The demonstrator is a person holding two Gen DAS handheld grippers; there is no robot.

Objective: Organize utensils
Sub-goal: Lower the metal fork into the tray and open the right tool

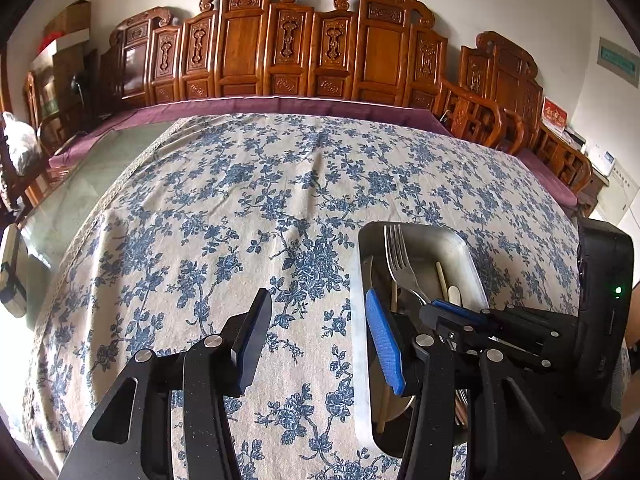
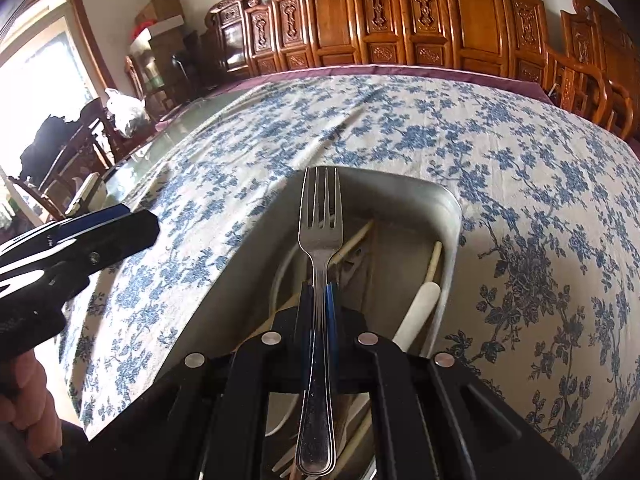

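My right gripper (image 2: 319, 292) is shut on a steel fork (image 2: 321, 216), tines pointing forward, held above a metal tray (image 2: 452, 216). The tray holds wooden chopsticks (image 2: 356, 240) and a white-handled utensil (image 2: 420, 308). In the left wrist view the same fork (image 1: 400, 260) and right gripper (image 1: 436, 312) hang over the tray (image 1: 464, 248). My left gripper (image 1: 316, 320) is open and empty, over the tablecloth just left of the tray. It also shows in the right wrist view (image 2: 120, 228) at the left edge.
The table wears a blue floral cloth (image 1: 260, 208) with a purple border beyond it. Carved wooden chairs (image 1: 304, 44) line the far side. A bare glass strip (image 1: 92, 176) shows at the left. A white bag (image 2: 126, 114) sits on a chair at left.
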